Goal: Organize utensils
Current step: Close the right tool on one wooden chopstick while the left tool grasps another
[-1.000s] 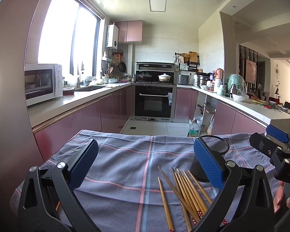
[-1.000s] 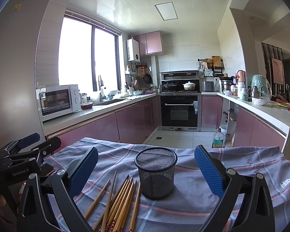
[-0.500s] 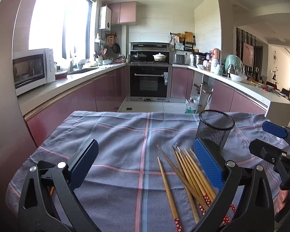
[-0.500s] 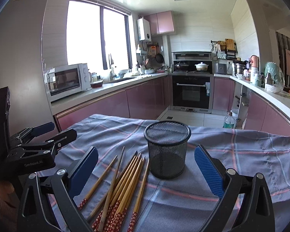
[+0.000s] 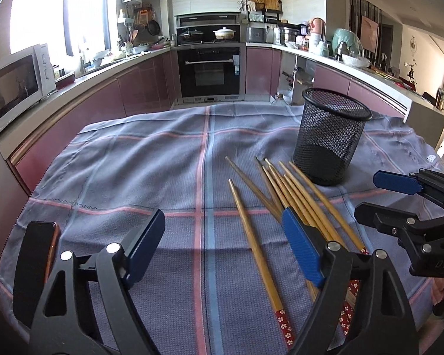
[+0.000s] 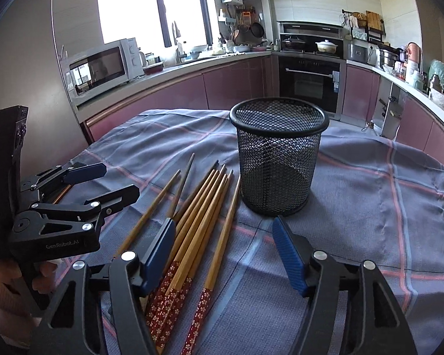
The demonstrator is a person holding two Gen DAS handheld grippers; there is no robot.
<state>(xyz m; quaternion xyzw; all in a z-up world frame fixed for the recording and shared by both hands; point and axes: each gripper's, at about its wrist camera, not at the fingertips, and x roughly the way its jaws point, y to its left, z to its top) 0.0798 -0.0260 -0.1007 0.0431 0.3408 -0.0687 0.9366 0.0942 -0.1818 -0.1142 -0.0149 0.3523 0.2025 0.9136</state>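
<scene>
My left hand-held gripper hangs over the cloth-covered tabletop with its jaws parted and nothing between the pads; they have just been closing from their widest. One chopstick lies on the cloth in the gap between its fingers, untouched as far as I can see, and its right pad sits above the near part of the bundle of chopsticks, which fans out ahead and to that side. Whether that pad brushes the sticks I cannot tell.

My right hand-held gripper is also part-open — narrower than the left, and it too has just been closing. It grips nothing. A single chopstick runs through the gap between its pads, lying flat on the cloth, while the rest of the bundle lies under and just left of its left pad, red patterned ends toward me.

The black mesh holder stands upright straight ahead of the right gripper, just beyond the chopstick tips, and ahead and to the right of the left one. The two grippers sit side by side, near each other but apart — a phone-like slab lies just left of the left gripper.
</scene>
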